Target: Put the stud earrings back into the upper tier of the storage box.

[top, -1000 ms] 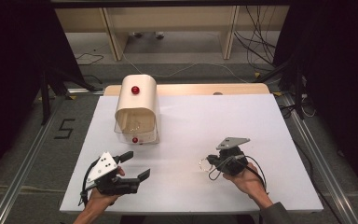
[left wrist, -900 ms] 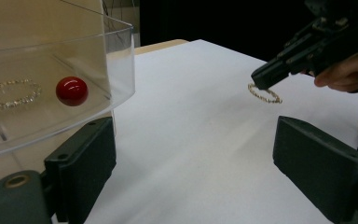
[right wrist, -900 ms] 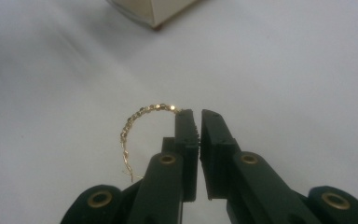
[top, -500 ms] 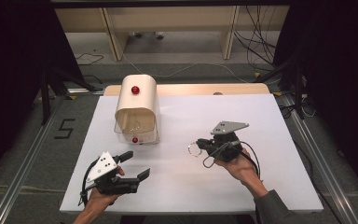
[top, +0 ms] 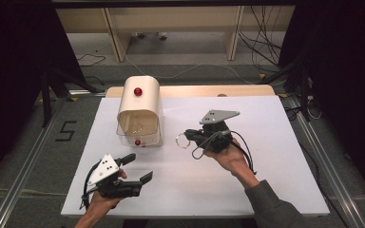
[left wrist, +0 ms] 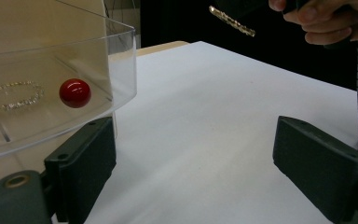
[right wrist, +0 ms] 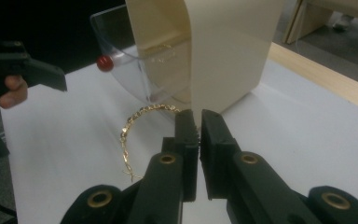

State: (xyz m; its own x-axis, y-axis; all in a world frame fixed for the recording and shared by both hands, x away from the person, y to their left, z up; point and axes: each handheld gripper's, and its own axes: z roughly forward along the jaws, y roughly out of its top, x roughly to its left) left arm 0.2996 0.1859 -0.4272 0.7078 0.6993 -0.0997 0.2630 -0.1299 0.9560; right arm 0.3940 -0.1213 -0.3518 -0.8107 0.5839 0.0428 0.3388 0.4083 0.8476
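The right tool [right wrist: 195, 122] was clenched on a gold bracelet [right wrist: 131, 135], carried clear of the white surface [top: 266, 180] just beside the cream box [top: 140, 107] with its open clear drawer [left wrist: 51, 93]. To do it well, the chain needed lifting over the drawer's rim before letting go, landing beside the bracelet already inside [left wrist: 11, 95]. The left tool [top: 133, 172] rested released near the drawer, ready to push it shut by the red knob [left wrist: 74, 93].
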